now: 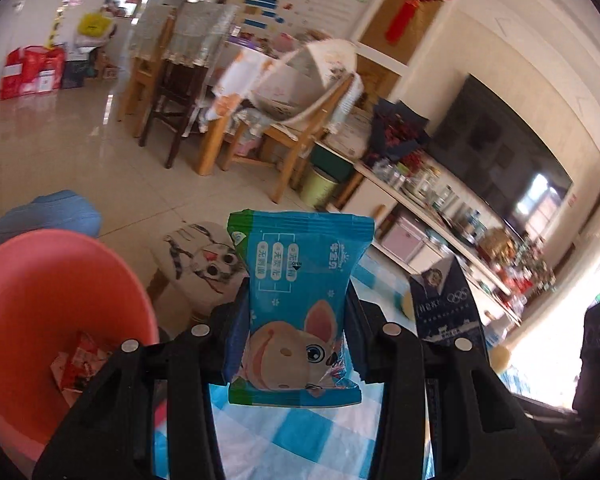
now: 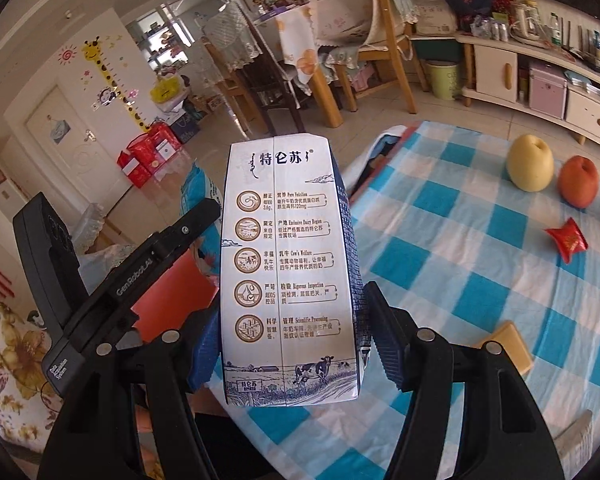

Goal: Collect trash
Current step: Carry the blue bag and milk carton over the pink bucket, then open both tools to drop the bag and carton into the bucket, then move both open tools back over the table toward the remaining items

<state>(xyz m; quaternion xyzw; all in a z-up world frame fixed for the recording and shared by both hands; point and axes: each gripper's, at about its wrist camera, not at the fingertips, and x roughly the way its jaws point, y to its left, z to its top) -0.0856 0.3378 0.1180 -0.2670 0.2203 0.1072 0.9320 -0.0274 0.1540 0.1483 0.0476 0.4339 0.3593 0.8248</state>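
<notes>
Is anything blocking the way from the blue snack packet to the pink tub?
Nothing visible does. The left gripper holds the blue snack packet above the checked tablecloth, and the pink tub sits just to its left with its mouth open. Only a red wrapper lies inside it.

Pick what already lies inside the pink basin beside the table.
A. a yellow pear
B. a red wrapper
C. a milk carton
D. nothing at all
B: the left wrist view shows a red wrapper lying in the pink basin.
</notes>
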